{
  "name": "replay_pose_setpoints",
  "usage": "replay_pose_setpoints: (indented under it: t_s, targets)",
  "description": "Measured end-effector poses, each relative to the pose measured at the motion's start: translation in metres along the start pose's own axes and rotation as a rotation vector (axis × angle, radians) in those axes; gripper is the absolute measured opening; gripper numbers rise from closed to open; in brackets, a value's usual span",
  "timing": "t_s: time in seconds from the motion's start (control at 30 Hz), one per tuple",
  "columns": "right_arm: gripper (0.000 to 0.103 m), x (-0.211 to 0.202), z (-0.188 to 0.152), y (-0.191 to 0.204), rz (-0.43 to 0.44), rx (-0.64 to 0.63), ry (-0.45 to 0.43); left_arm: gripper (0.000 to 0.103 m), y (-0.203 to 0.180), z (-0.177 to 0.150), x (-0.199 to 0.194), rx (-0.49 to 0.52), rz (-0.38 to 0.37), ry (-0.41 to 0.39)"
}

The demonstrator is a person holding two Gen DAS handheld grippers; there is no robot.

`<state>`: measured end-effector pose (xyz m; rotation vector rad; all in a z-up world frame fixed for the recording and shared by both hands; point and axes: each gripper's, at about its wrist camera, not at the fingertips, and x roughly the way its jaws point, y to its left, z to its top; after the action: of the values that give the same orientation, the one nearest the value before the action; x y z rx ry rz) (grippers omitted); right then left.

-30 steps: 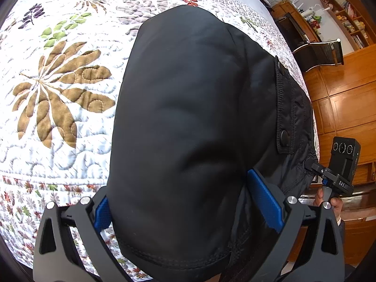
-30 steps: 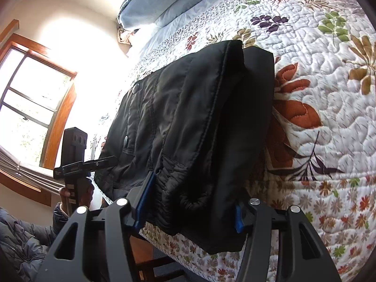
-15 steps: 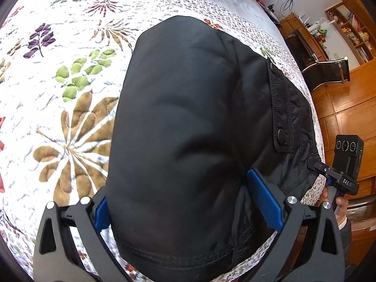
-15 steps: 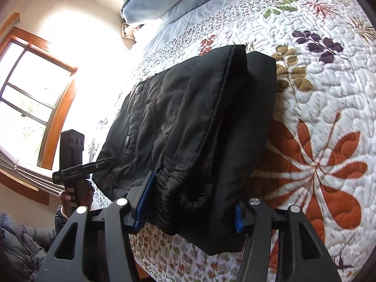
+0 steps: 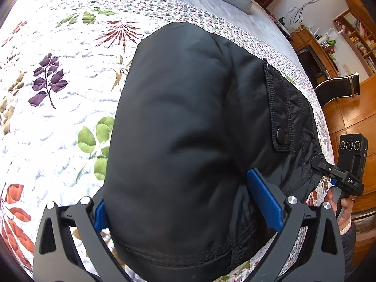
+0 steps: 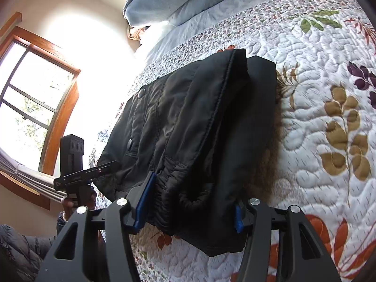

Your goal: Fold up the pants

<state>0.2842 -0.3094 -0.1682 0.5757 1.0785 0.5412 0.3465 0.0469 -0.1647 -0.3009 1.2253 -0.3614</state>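
Both grippers clamped, one at each end of the bundle

The left gripper [image 5: 188, 208] has its blue-padded jaws spread wide around thick black pants [image 5: 192, 129]. The right gripper [image 6: 190, 209] grips the other end likewise. Each handle is held from below by a hand [image 5: 340, 208], fingers wrapped round.

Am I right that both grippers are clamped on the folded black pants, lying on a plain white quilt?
Not quite. Both the left gripper and the right gripper do grip the black pants, but the quilt is not plain: the left wrist view shows coloured leaf prints on it.
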Motion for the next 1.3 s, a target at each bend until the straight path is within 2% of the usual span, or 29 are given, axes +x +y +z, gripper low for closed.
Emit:
replay_pose_setpoints:
  t_s: [0.3,0.5,0.63,1.1,1.3]
  targets:
    - [0.056,0.006,0.017,-0.004,0.018,0.006,-0.001,0.099,0.019,0.016,-0.003,-0.010,0.016,-0.014]
    - [0.056,0.014,0.028,-0.005,0.025,0.016,0.001,0.099,0.014,0.030,0.004,-0.022,0.019,-0.016]
    - [0.056,0.014,0.027,-0.008,0.032,0.025,-0.003,0.099,0.009,0.044,0.009,-0.024,0.025,-0.016]
    - [0.058,0.012,0.008,-0.026,0.080,0.087,-0.034,0.101,0.006,0.039,0.016,-0.017,0.027,-0.029]
    - [0.058,0.013,0.005,-0.027,0.074,0.097,-0.045,0.101,0.009,0.040,0.018,-0.015,0.020,-0.024]
